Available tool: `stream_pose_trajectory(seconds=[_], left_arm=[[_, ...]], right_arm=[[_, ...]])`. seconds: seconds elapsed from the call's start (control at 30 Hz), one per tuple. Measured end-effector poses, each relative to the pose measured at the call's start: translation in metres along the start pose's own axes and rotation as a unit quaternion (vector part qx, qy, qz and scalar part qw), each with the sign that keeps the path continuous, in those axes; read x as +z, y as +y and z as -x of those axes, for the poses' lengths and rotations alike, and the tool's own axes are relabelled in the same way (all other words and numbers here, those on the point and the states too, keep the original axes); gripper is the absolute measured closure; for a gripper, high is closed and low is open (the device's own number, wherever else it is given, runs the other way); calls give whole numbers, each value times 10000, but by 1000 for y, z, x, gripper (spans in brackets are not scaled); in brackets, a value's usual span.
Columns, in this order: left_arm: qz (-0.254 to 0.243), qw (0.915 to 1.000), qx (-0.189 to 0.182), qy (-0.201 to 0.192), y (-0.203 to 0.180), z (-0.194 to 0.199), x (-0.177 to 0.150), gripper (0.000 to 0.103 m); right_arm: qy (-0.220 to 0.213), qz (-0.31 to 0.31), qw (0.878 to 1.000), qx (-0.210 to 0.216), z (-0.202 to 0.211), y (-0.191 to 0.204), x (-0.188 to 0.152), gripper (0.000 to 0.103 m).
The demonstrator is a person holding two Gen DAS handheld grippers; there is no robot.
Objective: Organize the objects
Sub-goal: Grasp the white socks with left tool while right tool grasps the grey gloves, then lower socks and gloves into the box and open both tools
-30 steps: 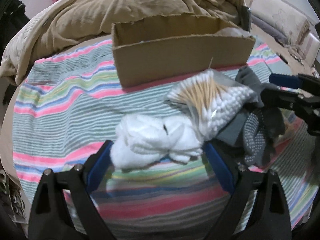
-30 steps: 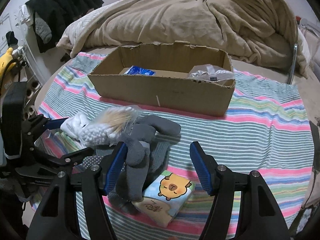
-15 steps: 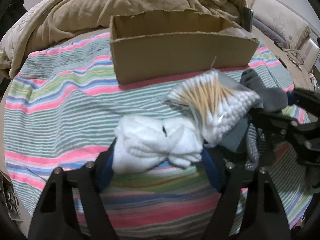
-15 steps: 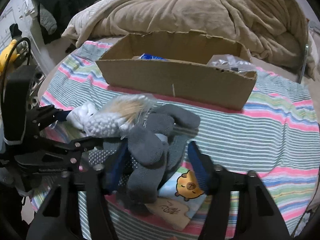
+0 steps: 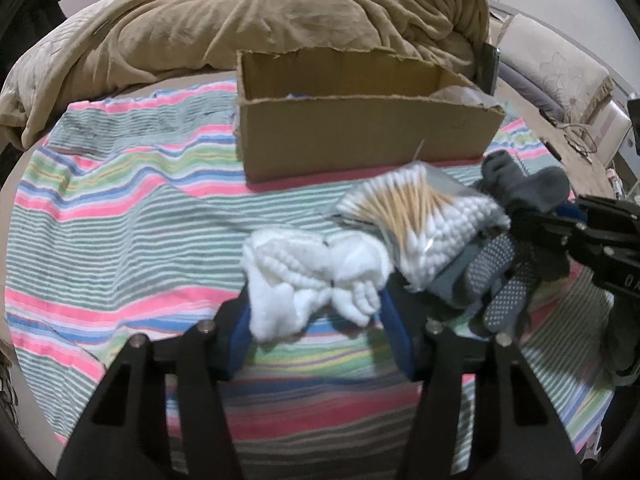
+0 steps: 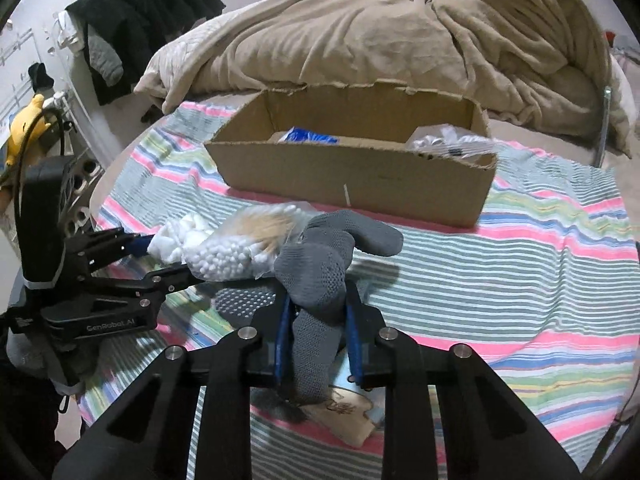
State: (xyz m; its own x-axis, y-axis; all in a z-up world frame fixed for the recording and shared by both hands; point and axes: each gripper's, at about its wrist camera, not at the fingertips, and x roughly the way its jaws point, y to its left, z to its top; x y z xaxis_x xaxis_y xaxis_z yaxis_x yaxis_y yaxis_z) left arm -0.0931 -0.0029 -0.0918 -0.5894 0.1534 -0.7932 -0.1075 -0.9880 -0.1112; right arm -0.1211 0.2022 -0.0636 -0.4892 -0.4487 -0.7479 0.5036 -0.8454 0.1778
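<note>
A fuzzy white bundle of knit socks [image 5: 316, 276], lumpy and soft, sits on the striped cloth [image 5: 120, 240] near the front, and the left gripper [image 5: 316, 312] has just been closing until its blue pads squeeze it from both sides. Just to its right lies a clear bag of cotton swabs [image 5: 420, 216], wooden sticks fanned, resting partly on grey fabric. The right gripper [image 6: 316, 320] has just been closing too and now pinches a grey mesh-knit sock [image 6: 320, 272], rumpled and dotted with grip nubs. Farther back stands a torn-edged cardboard box [image 6: 352, 176], open-topped, before a rumpled tan blanket [image 6: 380, 32].
</note>
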Motion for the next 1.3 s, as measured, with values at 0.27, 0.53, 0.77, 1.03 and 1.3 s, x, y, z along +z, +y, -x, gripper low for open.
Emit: stream_pose_trajectory(seconds=[0.27, 0.53, 0.77, 1.03, 1.3], left_arm=[[211, 9996, -168, -122, 8, 12, -4, 46], [194, 9991, -208, -325, 6, 37, -5, 46], [277, 9979, -258, -520, 11, 54, 4, 46], [320, 9959, -305, -784, 16, 70, 30, 46], [208, 9932, -239, -1118, 20, 85, 66, 46]], right_arm=[[-145, -31, 9999, -14, 18, -4, 3, 77], [-309, -83, 9995, -37, 32, -8, 6, 77], [-535, 5, 9985, -105, 50, -6, 17, 77], [-714, 150, 9972, -173, 61, -5, 38, 77], [-943, 314, 9946, -287, 67, -5, 72, 77]])
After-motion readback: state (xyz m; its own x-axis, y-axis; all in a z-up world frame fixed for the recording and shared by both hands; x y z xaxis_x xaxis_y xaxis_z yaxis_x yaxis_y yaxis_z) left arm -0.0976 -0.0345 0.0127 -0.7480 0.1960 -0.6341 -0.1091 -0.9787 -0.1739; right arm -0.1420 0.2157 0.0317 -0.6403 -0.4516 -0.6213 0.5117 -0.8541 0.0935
